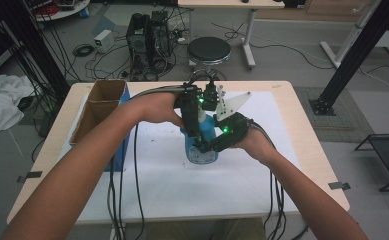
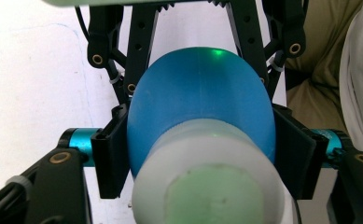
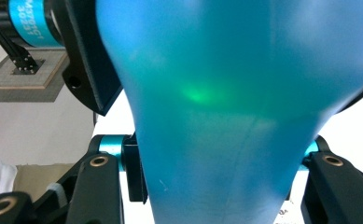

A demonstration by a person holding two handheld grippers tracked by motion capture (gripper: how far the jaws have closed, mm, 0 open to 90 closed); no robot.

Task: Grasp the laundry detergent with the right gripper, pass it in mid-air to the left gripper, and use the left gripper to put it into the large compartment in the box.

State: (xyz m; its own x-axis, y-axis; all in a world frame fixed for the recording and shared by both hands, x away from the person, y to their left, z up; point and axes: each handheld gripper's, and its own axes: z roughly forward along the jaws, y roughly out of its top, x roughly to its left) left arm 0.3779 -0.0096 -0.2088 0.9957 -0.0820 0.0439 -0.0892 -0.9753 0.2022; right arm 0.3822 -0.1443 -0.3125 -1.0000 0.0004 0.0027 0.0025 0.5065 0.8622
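Now both sets of black fingers clamped on smooth, rounded translucent-blue plastic bottle (image 1: 200, 145), white-capped.

Open brown cardboard box (image 1: 98, 107) at left of the pale wooden bench (image 1: 307, 145); round black stool (image 1: 209, 50) at upper centre.

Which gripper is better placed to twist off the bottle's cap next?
Left. The left gripper sits over the white cap from above, while the right gripper clamps the blue bottle body, holding it upright.
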